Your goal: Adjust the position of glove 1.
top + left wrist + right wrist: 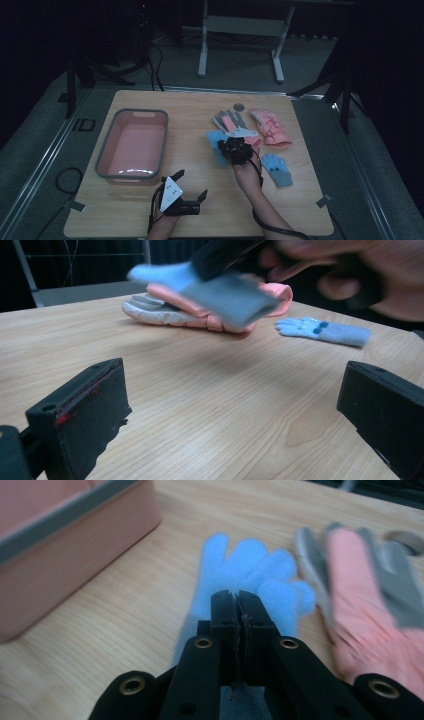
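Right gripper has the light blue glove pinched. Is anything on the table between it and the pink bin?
Nothing visible does. The right gripper holds the light blue glove off the table, and only bare wood lies between it and the pink bin. The left gripper sits nearer the person, off that line.

Dim room, grey floor [240, 65]

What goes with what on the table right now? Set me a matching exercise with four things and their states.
Things:
1. left tool
2. right tool
3. dotted blue glove
4. bin

States:
A. empty
B. shut on the plain blue glove
C. open, holding nothing
D. lying flat on the table

Pairs: 1-C, 2-B, 3-D, 4-A
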{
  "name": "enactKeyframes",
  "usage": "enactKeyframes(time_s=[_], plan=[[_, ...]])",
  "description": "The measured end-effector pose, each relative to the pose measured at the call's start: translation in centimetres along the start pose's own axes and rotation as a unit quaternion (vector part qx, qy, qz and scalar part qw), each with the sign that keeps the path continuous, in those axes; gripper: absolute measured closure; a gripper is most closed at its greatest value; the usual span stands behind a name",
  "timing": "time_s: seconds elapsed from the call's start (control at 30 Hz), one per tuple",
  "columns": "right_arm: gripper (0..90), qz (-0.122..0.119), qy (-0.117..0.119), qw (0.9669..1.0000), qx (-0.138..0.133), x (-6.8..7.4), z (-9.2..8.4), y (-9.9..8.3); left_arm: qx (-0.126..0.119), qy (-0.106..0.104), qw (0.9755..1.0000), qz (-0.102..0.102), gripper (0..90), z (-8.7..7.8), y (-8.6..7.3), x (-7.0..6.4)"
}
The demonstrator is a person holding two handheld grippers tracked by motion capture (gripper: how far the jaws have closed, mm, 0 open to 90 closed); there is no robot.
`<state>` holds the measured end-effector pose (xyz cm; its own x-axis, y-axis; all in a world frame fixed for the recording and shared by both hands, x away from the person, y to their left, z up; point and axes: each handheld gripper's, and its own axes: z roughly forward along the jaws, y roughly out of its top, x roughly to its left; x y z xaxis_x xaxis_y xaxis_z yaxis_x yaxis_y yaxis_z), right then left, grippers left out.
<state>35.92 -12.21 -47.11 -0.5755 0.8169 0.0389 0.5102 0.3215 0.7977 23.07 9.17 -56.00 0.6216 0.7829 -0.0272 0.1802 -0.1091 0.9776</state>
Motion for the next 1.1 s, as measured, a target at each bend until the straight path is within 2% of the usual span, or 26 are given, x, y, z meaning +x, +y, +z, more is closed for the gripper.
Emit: enactKeyframes(time_s=[0.1,0.17,0.33,0.47,0.53,0.63,0.87,0.97,1.1], plan=[[86.9,0.016,-0.025,0.9995,-0.007,0.1,-1.9,-0.8,-0.001,0.002,1.0000,0.001,0.3,0.0,0.0,0.0],[86.9,0.029,-0.032,0.9990,-0.007,0.2,-2.9,-1.5,-0.002,0.003,1.0000,-0.001,0.3,-0.1,0.0,0.0],[86.8,0.039,-0.046,0.9982,0.006,0.6,-3.9,-3.9,-0.003,0.002,1.0000,0.000,0.3,-0.1,0.0,0.0],[86.8,0.053,-0.051,0.9971,0.017,0.8,-3.4,-5.8,-0.002,0.001,1.0000,0.001,0.3,0.0,0.0,0.0],[86.8,0.063,-0.045,0.9967,0.026,0.8,-2.7,-6.7,-0.002,0.000,1.0000,0.000,0.3,0.0,0.0,0.0],[86.7,0.060,-0.051,0.9962,0.038,0.8,-1.6,-7.6,-0.001,0.000,1.0000,0.000,0.3,0.0,0.0,0.0],[85.7,0.073,-0.055,0.9938,0.062,0.7,0.6,-9.5,-0.001,0.000,1.0000,0.000,0.3,0.0,0.0,0.0],[82.3,0.077,-0.055,0.9939,0.056,0.7,0.6,-9.5,0.000,-0.001,1.0000,0.001,0.3,0.0,0.0,0.0],[73.0,0.067,-0.058,0.9949,0.048,0.7,0.0,-9.0,0.000,-0.001,1.0000,0.001,0.3,0.0,0.0,0.0]])
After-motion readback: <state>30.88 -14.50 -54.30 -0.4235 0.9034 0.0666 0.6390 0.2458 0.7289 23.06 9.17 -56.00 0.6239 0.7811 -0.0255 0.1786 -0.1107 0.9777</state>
